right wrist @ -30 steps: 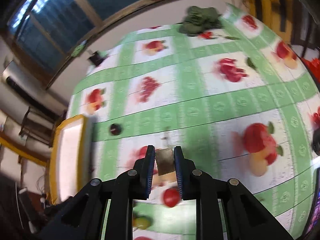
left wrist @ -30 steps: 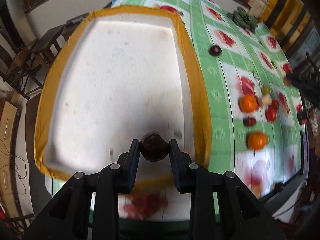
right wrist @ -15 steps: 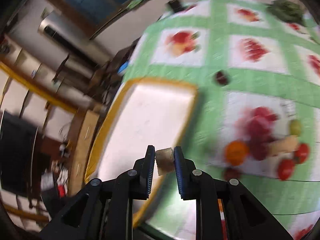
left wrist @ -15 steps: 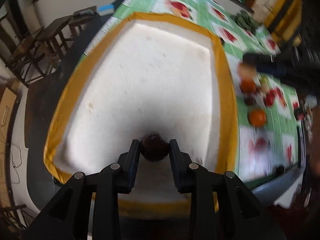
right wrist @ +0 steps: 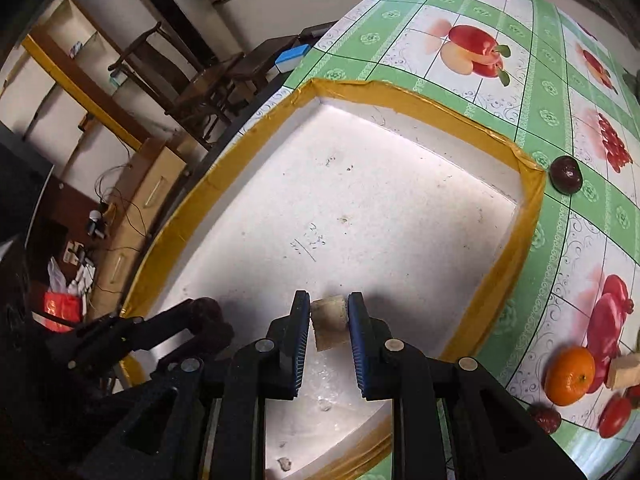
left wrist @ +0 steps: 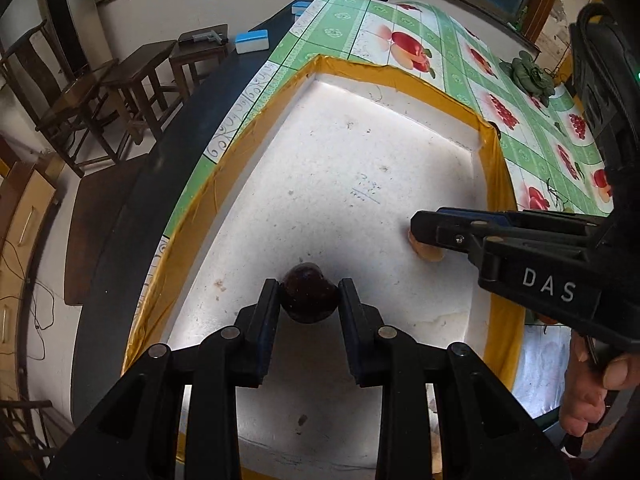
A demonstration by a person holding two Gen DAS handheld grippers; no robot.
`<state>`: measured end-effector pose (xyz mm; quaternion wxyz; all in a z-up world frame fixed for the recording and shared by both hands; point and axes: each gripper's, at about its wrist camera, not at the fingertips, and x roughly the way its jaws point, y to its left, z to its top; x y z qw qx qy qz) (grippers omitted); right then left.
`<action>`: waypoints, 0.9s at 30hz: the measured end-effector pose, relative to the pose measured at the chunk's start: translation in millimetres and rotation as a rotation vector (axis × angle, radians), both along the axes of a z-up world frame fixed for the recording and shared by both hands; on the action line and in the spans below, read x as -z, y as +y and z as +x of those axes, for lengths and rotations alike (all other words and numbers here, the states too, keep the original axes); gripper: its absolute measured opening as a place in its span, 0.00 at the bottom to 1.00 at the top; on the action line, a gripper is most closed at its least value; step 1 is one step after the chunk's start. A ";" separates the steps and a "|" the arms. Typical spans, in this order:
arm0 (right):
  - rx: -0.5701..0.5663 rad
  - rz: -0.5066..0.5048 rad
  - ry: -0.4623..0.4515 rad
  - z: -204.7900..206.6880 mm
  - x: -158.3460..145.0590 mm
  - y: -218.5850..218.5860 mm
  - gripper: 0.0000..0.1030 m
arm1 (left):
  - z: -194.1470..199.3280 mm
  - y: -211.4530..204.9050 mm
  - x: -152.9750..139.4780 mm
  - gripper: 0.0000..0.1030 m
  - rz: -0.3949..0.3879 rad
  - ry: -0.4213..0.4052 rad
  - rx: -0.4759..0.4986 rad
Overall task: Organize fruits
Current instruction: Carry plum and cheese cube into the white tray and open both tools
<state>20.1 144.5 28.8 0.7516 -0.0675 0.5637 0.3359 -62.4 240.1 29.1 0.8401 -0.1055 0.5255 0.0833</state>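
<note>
Left claw (left wrist: 309, 298): closed on a round, glossy, dark-skinned fruit (left wrist: 308, 298), hanging over the near end of the white foam tray (left wrist: 360, 184), whose rim is wrapped in wrinkled yellow tape. A second ago it hung over the tray's near rim.

Right claw (right wrist: 329, 322): closed on a pale, blocky fruit chunk (right wrist: 329, 320) with a matte cut face. It has swung in from over the desk (right wrist: 472, 56), and now sits at the left claw's 3 o'clock above the tray. Both pieces appear ready for release.

On the desk's slick green fruit-print cloth: a second dark fruit (right wrist: 565, 174) at the tray's 2 o'clock corner; a dimpled orange (right wrist: 570, 376) and smooth red fruits (right wrist: 615, 416) at 4 o'clock.
</note>
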 end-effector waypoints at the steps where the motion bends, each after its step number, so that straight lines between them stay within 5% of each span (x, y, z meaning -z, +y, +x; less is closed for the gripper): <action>1: -0.009 -0.006 -0.013 0.2 1.0 -1.4 0.19 | -0.1 0.8 1.4 0.27 -0.001 0.002 -0.003; 20: -0.059 -0.047 -0.096 -8.6 -2.4 3.2 0.21 | -2.2 6.0 3.7 0.27 -0.028 -0.015 -0.009; 27: -0.118 -0.017 -0.105 -13.6 -17.5 -4.9 0.35 | -4.6 10.3 3.3 0.27 -0.062 -0.021 -0.007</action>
